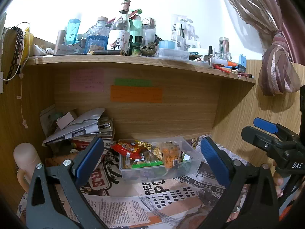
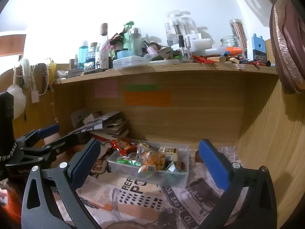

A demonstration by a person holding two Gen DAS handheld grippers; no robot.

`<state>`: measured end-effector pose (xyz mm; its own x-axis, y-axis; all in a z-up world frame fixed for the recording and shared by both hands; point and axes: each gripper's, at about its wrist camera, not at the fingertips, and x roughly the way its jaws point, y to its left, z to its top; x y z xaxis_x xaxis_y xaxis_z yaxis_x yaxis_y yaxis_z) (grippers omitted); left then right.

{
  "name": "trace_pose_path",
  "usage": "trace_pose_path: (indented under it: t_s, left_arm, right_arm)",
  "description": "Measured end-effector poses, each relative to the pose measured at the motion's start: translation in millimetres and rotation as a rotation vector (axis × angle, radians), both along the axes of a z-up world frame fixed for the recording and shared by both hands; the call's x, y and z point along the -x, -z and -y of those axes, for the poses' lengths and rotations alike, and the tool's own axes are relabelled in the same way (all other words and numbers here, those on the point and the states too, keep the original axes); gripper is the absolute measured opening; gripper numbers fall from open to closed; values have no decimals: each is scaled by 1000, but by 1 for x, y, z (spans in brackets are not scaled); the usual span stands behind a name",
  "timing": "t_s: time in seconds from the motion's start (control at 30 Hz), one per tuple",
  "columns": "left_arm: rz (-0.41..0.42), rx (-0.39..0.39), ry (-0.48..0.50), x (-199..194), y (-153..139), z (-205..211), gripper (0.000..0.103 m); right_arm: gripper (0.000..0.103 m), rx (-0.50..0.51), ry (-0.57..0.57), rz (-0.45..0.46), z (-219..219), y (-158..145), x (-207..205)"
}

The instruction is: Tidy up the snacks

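A wooden desk (image 1: 238, 114) covered in newspaper (image 1: 152, 190) holds a clear box (image 1: 158, 169) of snack packets (image 1: 129, 147). Both the left hand-held gripper (image 1: 152, 160) and the right hand-held gripper (image 2: 150, 162) hang spread wide, grasping nothing, near the box.

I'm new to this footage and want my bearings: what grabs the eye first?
A clear plastic bin heaped with bright snack packets sits on newspaper-print paper in a wooden nook. Above it, a shelf is crammed with bottles and jars, and coloured notes are stuck on the back panel. Both hand-held grippers, left and right, are open before the bin.
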<state>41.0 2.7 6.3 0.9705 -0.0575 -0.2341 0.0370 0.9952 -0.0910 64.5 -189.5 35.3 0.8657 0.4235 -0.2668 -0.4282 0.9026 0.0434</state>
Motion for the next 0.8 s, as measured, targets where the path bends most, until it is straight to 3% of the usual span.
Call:
trace_pose_path:
  t_s: [0.8]
  left_arm:
    - [9,-3,30,-1,0,-4,103]
  right_arm:
    - [103,2,-2,-2,-3,1,-1]
